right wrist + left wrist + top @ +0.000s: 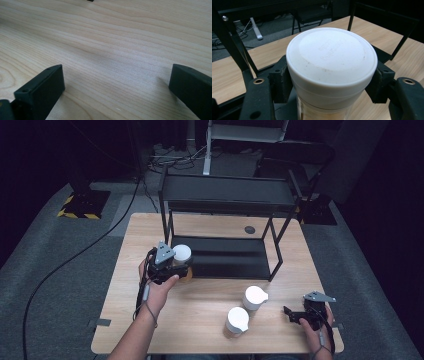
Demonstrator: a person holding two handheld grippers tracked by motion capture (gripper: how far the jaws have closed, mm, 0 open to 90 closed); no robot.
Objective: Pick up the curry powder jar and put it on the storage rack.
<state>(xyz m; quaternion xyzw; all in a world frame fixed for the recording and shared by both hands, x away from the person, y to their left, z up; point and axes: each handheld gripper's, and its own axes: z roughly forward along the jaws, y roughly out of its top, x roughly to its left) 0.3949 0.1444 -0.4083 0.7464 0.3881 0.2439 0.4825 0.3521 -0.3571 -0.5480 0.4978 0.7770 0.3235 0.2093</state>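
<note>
Jar [331,67], white-lidded, is clamped in my left gripper [169,262] at the black rack's [227,195] lower shelf; placing appears in hand. Next: set it upright, release. Right gripper [116,85] gapes empty over the table [200,310].

High view looks down on the table [210,320]; both tool views skim it close.

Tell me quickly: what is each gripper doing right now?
Left gripper: shut on the jar.
Right gripper: open, holding nothing, above the table.
</note>
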